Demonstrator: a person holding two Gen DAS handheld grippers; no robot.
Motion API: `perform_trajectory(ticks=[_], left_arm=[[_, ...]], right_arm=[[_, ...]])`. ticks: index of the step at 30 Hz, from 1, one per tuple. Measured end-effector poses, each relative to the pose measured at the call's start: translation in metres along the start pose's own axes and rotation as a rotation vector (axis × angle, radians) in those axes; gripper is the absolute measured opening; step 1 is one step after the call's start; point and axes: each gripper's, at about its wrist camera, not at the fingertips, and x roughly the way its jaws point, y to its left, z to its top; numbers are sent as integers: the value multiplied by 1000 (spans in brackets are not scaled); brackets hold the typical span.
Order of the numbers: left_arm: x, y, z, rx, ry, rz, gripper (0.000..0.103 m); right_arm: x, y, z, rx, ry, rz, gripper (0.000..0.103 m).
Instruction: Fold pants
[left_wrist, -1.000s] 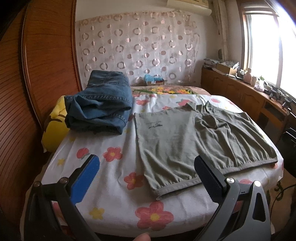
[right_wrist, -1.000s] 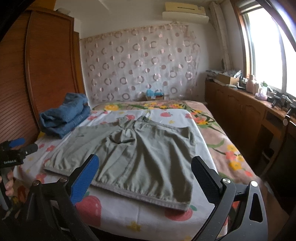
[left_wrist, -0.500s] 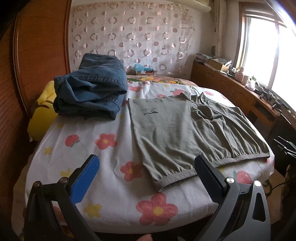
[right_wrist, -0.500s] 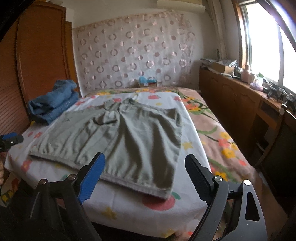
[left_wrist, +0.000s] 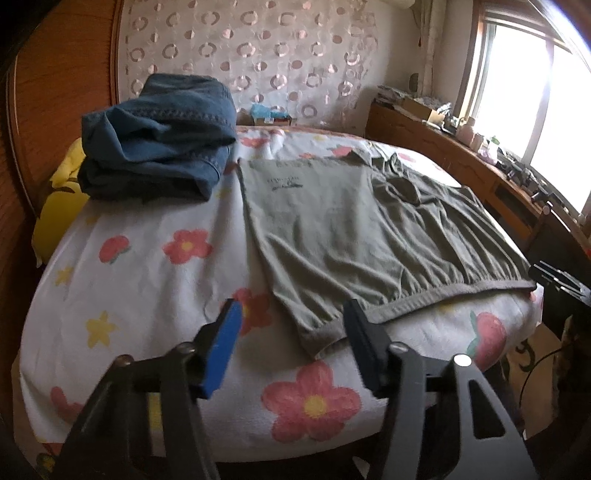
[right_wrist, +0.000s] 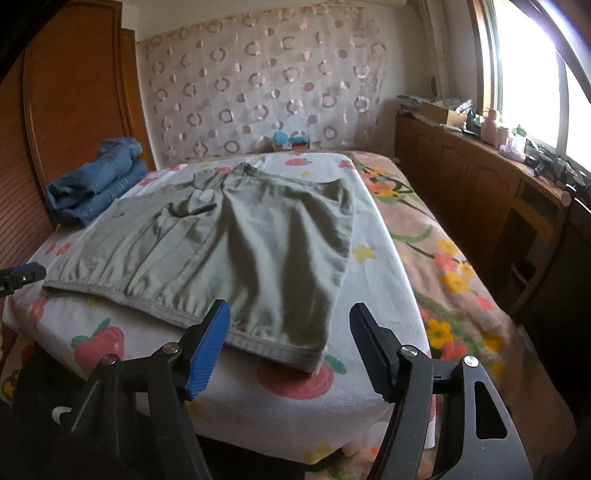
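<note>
olive-green pants (left_wrist: 343, 236) spread flat on flower-print bedspread (left_wrist: 155, 280), waistband at near edge | left gripper (left_wrist: 291, 321) parted, empty, by waistband corner | right gripper (right_wrist: 290, 325) parted, empty, over opposite corner | folded jeans (left_wrist: 159, 136) behind

The pants (left_wrist: 343, 229) lay flat on the bed (left_wrist: 155, 280); folded jeans (left_wrist: 159, 136) sat behind them to the left.
</note>
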Motion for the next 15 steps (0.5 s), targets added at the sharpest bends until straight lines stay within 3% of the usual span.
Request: perform_trajectory(ticks=[3, 11, 13, 15], left_arm=[[5, -1, -3, 10, 20, 1, 44], [12, -7, -6, 60, 49, 12, 40], [12, -9, -5, 68, 50, 6, 33], [11, -11, -3, 77, 53, -7, 9]], right_arm=[[2, -2, -1, -4, 11, -1, 68], [11, -7, -5, -11, 46, 6, 67], [14, -7, -7, -10, 54, 6, 67], [16, -8, -9, -6, 60, 8, 67]])
